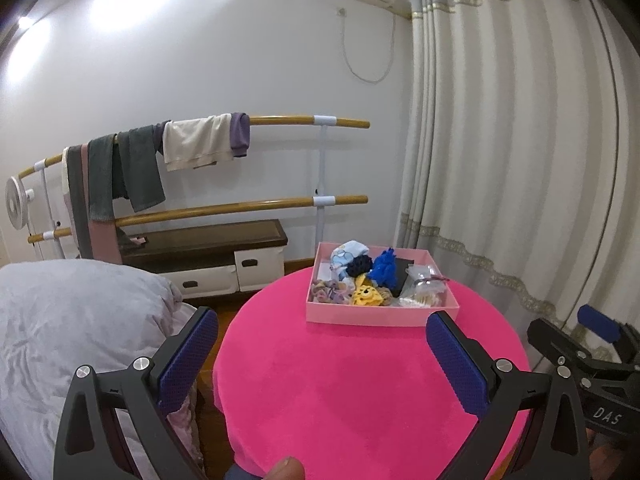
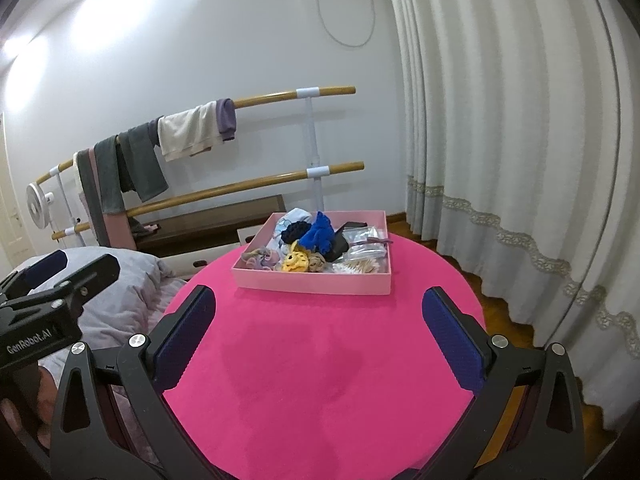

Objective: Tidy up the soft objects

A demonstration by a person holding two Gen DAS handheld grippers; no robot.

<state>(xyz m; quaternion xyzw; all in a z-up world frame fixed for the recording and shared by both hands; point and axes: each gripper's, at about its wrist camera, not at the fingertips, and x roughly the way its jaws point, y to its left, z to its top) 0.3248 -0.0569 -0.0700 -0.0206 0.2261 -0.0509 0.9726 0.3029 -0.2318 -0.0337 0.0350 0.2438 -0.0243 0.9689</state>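
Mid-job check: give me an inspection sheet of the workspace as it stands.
Surface: round pink table, bare in front of the box.
Job's things: pink box at the far side, holding scrunchies, a blue one on top, a yellow one in front.
Clutter: clear bags in the box.
Grippers: left gripper and right gripper open, empty, above the table.
Cables: wall cord.
Surroundings: curtain, clothes rail, bed.
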